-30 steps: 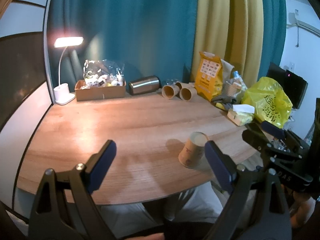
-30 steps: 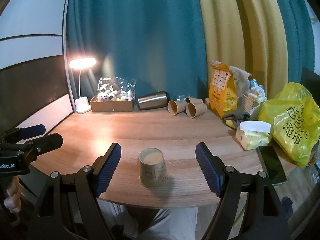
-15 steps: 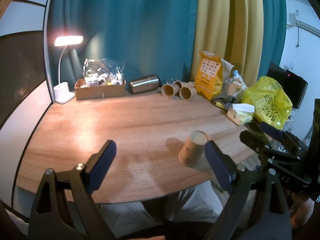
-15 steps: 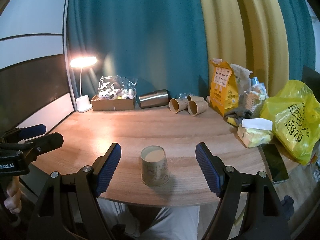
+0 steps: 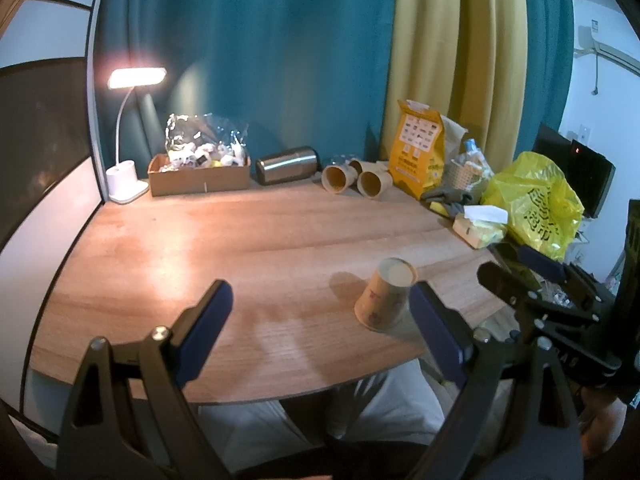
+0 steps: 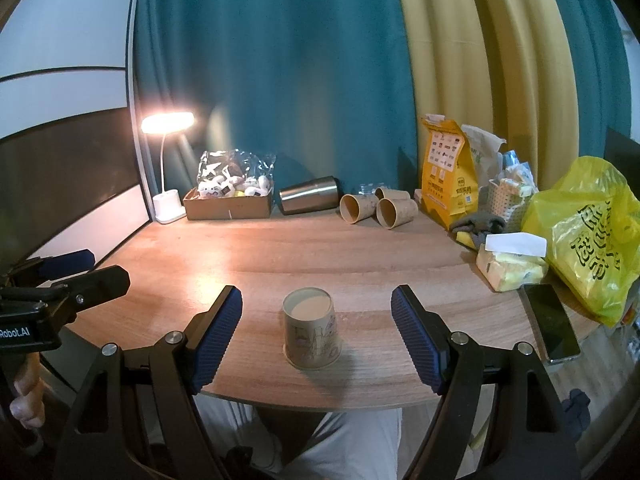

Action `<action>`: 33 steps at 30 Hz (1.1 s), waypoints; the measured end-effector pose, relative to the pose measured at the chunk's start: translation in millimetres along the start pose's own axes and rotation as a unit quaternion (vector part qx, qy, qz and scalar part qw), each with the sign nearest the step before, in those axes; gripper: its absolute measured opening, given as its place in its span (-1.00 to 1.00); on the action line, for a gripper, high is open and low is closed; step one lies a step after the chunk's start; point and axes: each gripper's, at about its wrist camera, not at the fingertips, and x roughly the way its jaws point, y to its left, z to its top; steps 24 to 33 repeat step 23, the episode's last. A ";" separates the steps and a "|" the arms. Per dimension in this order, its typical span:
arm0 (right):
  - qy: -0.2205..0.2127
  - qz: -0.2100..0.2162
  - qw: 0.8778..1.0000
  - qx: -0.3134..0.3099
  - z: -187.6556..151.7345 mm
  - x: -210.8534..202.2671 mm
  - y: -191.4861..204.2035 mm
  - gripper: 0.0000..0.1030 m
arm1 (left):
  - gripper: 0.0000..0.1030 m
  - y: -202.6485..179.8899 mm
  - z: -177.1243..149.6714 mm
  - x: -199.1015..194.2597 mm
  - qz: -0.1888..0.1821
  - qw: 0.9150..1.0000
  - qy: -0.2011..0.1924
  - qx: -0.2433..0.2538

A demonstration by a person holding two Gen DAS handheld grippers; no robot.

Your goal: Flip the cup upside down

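Observation:
A printed paper cup (image 6: 311, 334) stands upside down on the wooden table (image 6: 280, 256), near its front edge; it also shows in the left wrist view (image 5: 385, 295). My right gripper (image 6: 316, 336) is open and empty, its fingers on either side of the cup, clear of it and a little nearer to me. My left gripper (image 5: 320, 328) is open and empty, left of the cup; its right finger (image 5: 434, 330) overlaps the cup's edge in that view.
At the table's back stand a lit desk lamp (image 6: 168, 168), a cardboard box (image 6: 228, 204), a steel tumbler on its side (image 6: 308, 200) and paper cups lying down (image 6: 378, 206). An orange bag (image 6: 448, 176), tissues (image 6: 510, 260), yellow bag (image 6: 584, 232) and phone (image 6: 550, 326) crowd the right.
Both grippers have drifted slightly; the cup sits a little more between the right gripper's fingers. The cup itself has not moved.

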 end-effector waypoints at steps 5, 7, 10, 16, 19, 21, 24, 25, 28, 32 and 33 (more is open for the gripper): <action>0.000 0.000 1.000 0.000 -0.1 0.0 0.1 0.55 | 0.77 -2.4 -2.1 -0.3 -0.002 1.000 0.000 -0.001; 0.000 -0.001 1.000 -0.001 -0.1 0.0 0.0 0.55 | 0.77 -3.9 -3.1 0.0 -0.002 1.000 0.000 -0.001; 0.000 0.000 1.000 0.000 -0.2 0.1 -0.1 0.55 | 0.77 -5.4 -3.4 -0.8 -0.003 1.000 -0.001 -0.001; 0.001 0.000 1.000 0.000 -0.2 0.4 -0.8 0.55 | 0.77 -7.7 -4.3 -0.9 -0.004 1.000 -0.001 0.000; 0.006 0.000 1.000 0.004 -4.0 2.0 1.9 0.55 | 0.77 -10.6 -5.7 -0.7 -0.009 1.000 -0.006 0.004; 0.009 0.002 1.000 0.005 -8.3 5.5 4.3 0.55 | 0.77 -11.4 -7.2 3.2 -0.012 1.000 -0.001 0.002; 0.015 0.001 1.000 0.005 -12.1 11.1 5.7 0.55 | 0.80 -9.6 -8.9 10.3 -0.010 1.000 0.007 -0.002; 0.015 0.001 1.000 0.005 -12.1 11.1 5.7 0.55 | 0.80 -9.6 -8.9 10.3 -0.010 1.000 0.007 -0.002; 0.015 0.001 1.000 0.005 -12.1 11.1 5.7 0.55 | 0.80 -9.6 -8.9 10.3 -0.010 1.000 0.007 -0.002; 0.015 0.001 1.000 0.005 -12.1 11.1 5.7 0.55 | 0.80 -9.6 -8.9 10.3 -0.010 1.000 0.007 -0.002; 0.015 0.001 1.000 0.005 -12.1 11.1 5.7 0.55 | 0.80 -9.6 -8.9 10.3 -0.010 1.000 0.007 -0.002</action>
